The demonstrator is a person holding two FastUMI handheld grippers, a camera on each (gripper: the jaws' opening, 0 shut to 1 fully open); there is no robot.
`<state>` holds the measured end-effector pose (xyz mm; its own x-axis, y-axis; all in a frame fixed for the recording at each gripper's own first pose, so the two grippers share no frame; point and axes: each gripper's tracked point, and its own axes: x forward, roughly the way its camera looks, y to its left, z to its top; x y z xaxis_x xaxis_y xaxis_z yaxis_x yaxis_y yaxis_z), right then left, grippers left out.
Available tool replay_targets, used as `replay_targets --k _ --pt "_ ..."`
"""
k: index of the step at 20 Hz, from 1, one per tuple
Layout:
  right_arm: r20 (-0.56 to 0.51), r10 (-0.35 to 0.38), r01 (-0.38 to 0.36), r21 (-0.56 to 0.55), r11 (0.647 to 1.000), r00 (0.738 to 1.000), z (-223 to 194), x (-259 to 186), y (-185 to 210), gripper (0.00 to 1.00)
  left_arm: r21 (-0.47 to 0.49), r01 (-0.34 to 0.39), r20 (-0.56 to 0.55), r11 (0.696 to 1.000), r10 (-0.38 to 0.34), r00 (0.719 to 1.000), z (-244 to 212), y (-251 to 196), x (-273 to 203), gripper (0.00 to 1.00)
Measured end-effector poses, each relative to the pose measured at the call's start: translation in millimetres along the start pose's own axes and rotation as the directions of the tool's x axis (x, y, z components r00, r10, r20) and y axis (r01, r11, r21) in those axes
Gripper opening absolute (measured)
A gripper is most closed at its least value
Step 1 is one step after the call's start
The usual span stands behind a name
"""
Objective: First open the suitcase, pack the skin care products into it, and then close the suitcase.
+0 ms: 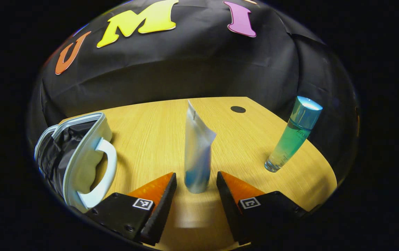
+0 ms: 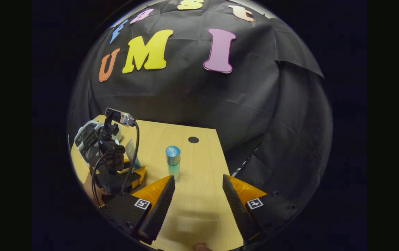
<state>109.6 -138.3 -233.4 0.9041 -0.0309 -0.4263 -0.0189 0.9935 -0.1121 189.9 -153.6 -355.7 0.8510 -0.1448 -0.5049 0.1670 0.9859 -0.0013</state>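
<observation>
Item one: we log a silver-white tube (image 1: 198,150) with a blue base, standing cap-down, crimped end up, on the wooden surface (image 1: 150,139), between the spread jaws of the left gripper (image 1: 196,181), untouched. Item two: a teal bottle (image 1: 292,136) with a metallic blue cap, upright, far right. Item three: a pale suitcase (image 1: 81,157), open, dark lining showing, at left. Right gripper (image 2: 198,188): jaws spread, empty.

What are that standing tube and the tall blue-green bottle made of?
The tube looks like soft plastic or foil laminate with a satin sheen: its top is crimped flat. The bottle looks like clear glass or hard plastic, tinted liquid showing through, with a glossy metallic-looking cap.
</observation>
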Motion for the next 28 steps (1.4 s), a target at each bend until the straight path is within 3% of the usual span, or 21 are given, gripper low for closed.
replay_targets --k 3,5,6,7,10,11,12,16,21,24,28 --pt "-0.006 0.013 -0.013 -0.004 1.000 1.000 -3.5 17.0 7.1 0.83 -0.004 0.020 -0.009 1.000 -0.020 1.000 0.4 -5.0 5.2 0.73" --pt "-0.006 0.043 -0.043 0.005 0.999 0.999 -4.2 31.1 16.1 0.81 -0.006 0.018 -0.011 1.000 -0.018 1.000 2.5 -2.7 7.3 0.57" --pt "-0.008 0.052 -0.052 0.004 0.999 0.999 -5.2 39.3 19.2 0.81 -0.018 0.017 -0.023 1.000 -0.017 1.000 1.8 -1.9 7.2 0.58" --pt "-0.015 0.055 -0.055 -0.001 0.998 0.998 -7.6 48.3 20.8 0.81 -0.029 0.015 -0.026 0.999 -0.016 1.000 2.3 -0.8 3.2 0.43" --pt "-0.034 0.078 -0.078 0.006 0.997 0.996 -13.2 69.6 31.8 0.82 -0.013 0.011 -0.029 1.000 -0.011 1.000 11.6 -0.6 -10.5 0.41" --pt "-0.037 0.082 -0.082 0.008 0.997 0.996 -14.9 77.1 36.3 0.82 -0.001 0.020 -0.028 1.000 -0.020 0.999 15.3 -2.0 -17.5 0.46" --pt "-0.037 0.090 -0.089 0.010 0.996 0.995 -15.6 83.2 41.5 0.80 0.003 0.035 -0.027 0.999 -0.035 0.999 17.9 -4.2 -23.8 0.39" --pt "-0.038 0.098 -0.098 0.003 0.995 0.994 -19.9 109.3 57.3 0.79 0.010 0.058 -0.023 0.998 -0.058 0.998 26.2 -3.7 -51.8 0.37" --pt "-0.041 0.087 -0.087 0.003 0.996 0.995 -22.2 134.1 71.4 0.56 -0.011 0.079 -0.022 0.997 -0.079 0.997 34.2 8.6 -87.1 0.36" --pt "-0.038 0.061 -0.062 -0.006 0.998 0.997 -18.1 134.6 75.7 0.36 -0.016 0.058 -0.013 0.998 -0.058 0.998 45.3 34.4 -112.6 0.36" --pt "-0.081 0.066 -0.063 0.040 0.997 0.995 -19.4 110.4 90.2 0.34 -0.041 0.009 -0.008 0.999 -0.009 1.000 52.7 93.2 -142.1 0.36"
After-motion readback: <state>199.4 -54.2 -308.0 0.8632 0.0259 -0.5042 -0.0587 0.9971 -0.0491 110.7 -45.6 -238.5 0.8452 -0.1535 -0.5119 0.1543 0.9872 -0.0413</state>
